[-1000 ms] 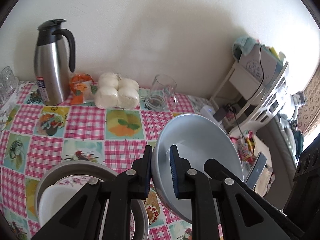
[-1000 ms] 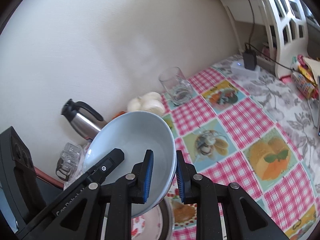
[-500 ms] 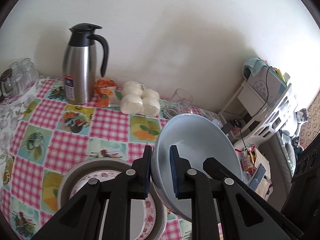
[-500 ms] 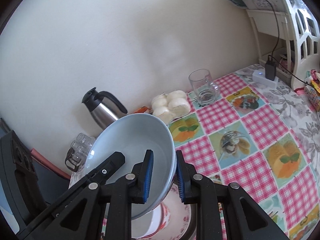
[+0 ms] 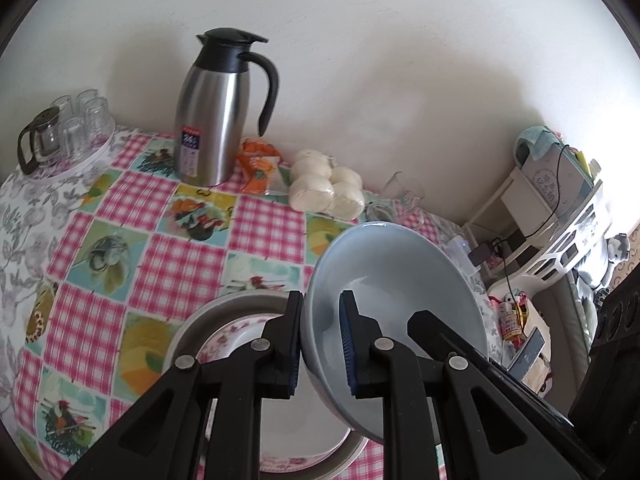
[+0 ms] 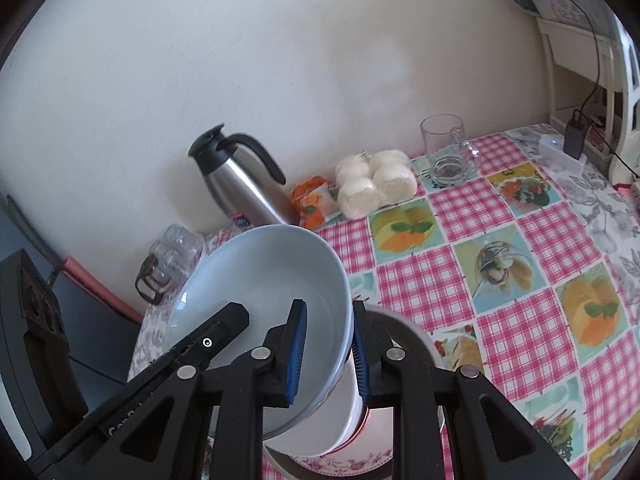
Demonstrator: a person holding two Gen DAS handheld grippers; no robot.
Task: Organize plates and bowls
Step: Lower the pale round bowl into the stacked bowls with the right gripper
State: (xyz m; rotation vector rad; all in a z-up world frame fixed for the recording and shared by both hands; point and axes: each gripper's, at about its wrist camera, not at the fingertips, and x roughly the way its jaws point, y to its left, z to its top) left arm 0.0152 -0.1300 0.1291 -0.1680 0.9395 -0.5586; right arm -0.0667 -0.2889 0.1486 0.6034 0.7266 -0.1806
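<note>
Left gripper point(image 5: 320, 336) clamped on left rim of pale blue bowl point(image 5: 396, 280), bowl tilted, held in air over grey basin point(image 5: 236, 304) with floral plate point(image 5: 236, 332) inside; right gripper point(image 6: 328, 344) clamped on opposite rim; white bowl point(image 6: 320, 436) under it mostly hidden, basin cut off by gripper arms and frame edge

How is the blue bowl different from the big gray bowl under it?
The blue bowl is up in the air, tilted, pinched at its rim by both grippers; the gray bowl sits flat on the tablecloth. The blue bowl is empty; the gray bowl holds a flowered plate and more dishes. Both are round.
</note>
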